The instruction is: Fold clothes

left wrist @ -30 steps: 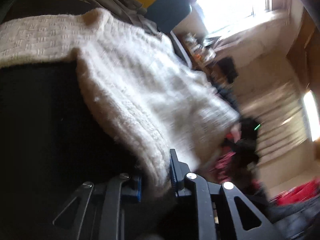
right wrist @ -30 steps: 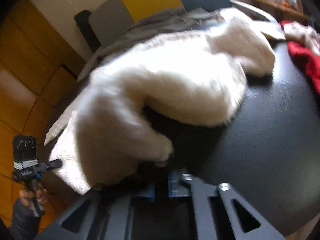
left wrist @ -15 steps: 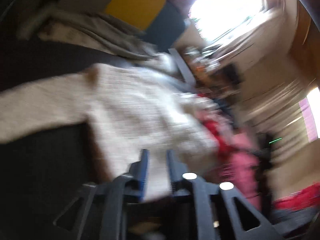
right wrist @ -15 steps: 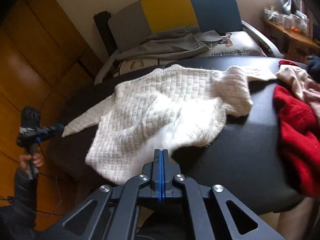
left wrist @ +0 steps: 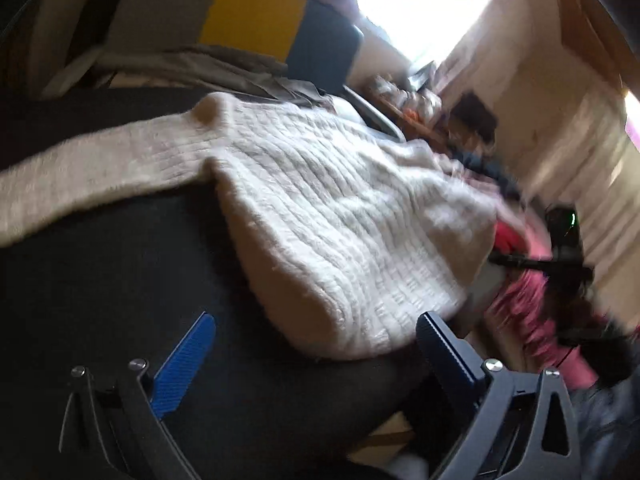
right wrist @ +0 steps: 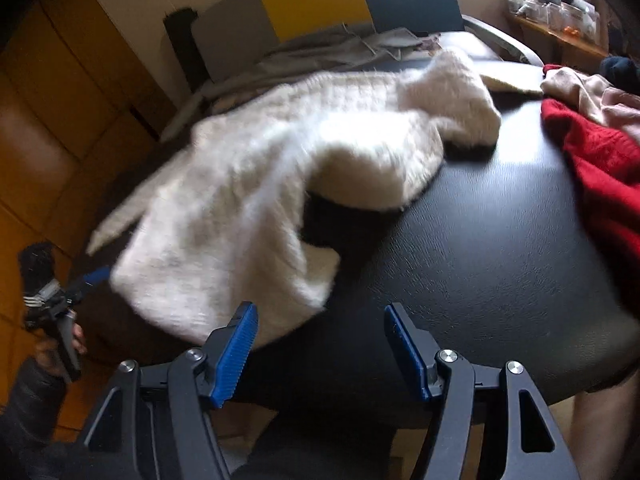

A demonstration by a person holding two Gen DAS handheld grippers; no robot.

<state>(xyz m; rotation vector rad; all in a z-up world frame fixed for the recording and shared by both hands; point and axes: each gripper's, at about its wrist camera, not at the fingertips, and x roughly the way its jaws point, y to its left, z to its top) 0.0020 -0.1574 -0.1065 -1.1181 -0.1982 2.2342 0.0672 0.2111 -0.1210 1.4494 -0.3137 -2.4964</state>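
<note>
Two grippers are counted: left gripper [left wrist: 316, 324] and right gripper [right wrist: 320, 316]. One white sweater [right wrist: 288, 168] is counted on one table [right wrist: 480, 260]. One red garment [right wrist: 604, 168], one pink garment [right wrist: 588, 92] and one chair [right wrist: 320, 4] are counted.

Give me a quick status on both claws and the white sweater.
Left claw open, empty. Right claw open, empty. White sweater rumpled on black table, unfolded. Red garment heaped at right.

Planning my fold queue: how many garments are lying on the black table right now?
3 visible: white sweater spread mid-table, red sweater at the right edge, pale pink garment behind it. More may lie out of frame.
</note>
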